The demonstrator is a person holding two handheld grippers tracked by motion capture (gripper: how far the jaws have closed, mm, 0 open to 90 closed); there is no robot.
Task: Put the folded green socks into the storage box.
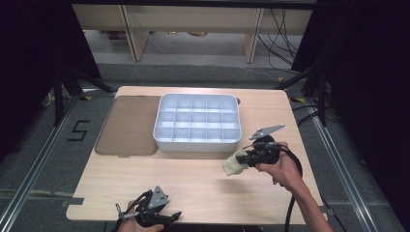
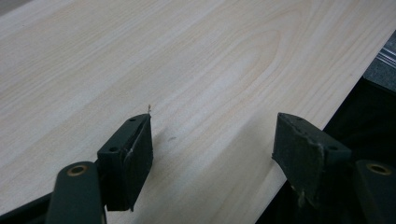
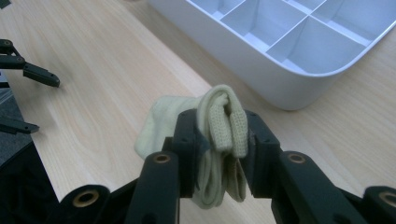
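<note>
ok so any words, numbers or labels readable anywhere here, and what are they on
"5": marked in black on the grey floor left of the table.
No other text can be read: the white divided tray, the brown lid beside it, the pale sock and both grippers carry no readable print.
</note>
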